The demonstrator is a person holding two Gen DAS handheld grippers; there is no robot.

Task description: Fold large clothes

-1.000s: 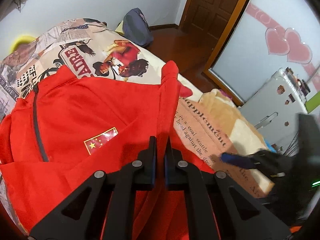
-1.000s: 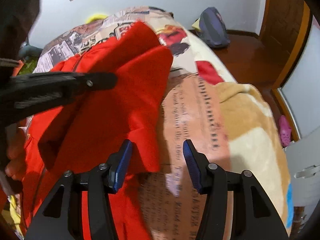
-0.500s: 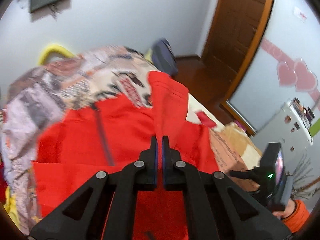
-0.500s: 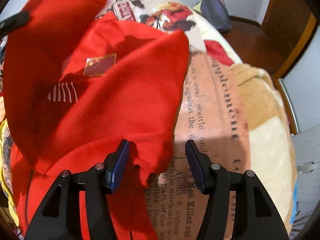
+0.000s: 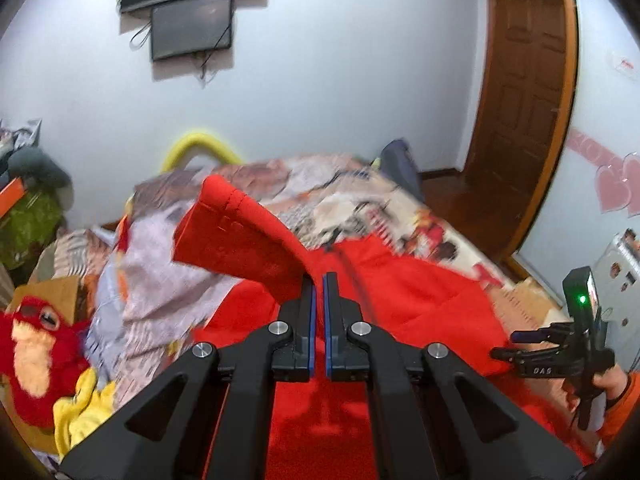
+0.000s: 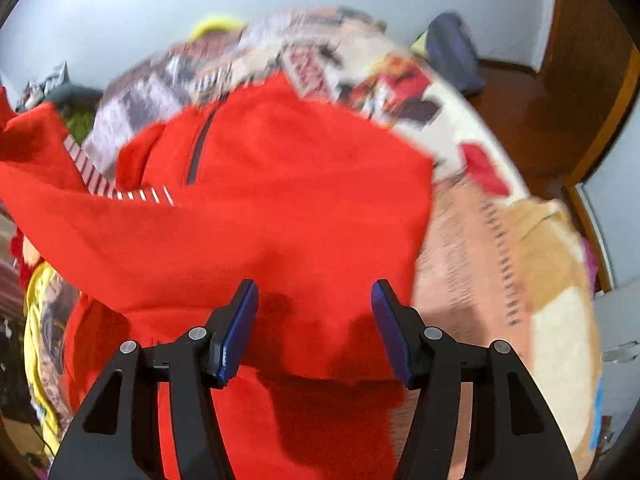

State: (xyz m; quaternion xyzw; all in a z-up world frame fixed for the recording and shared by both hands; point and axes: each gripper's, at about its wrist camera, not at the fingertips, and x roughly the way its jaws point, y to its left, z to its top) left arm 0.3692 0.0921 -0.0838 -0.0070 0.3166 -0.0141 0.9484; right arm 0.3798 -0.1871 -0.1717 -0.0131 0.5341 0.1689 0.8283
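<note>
A large red jacket (image 5: 416, 304) with a dark zip lies spread on the bed. My left gripper (image 5: 319, 280) is shut on its sleeve (image 5: 240, 236), which rises from the jaws up and to the left, cuff free in the air. In the right wrist view the same sleeve (image 6: 44, 168), with a striped band, stretches across the jacket (image 6: 288, 184) towards the left. My right gripper (image 6: 314, 292) hovers open over the jacket's near right part, pads clear of the cloth. It also shows at the right edge of the left wrist view as the right gripper (image 5: 506, 345), held by a hand.
The bed carries a newspaper-print blanket (image 6: 496, 240). A red plush toy (image 5: 36, 356) and yellow cloth (image 5: 80, 408) lie at the bed's left side. A dark backpack (image 6: 452, 52) sits on the floor by the wooden door (image 5: 524, 92). Screens (image 5: 192, 28) hang on the wall.
My left gripper has risen and swung left, carrying the sleeve over the jacket. My right gripper has shifted left over the jacket's edge and stays open.
</note>
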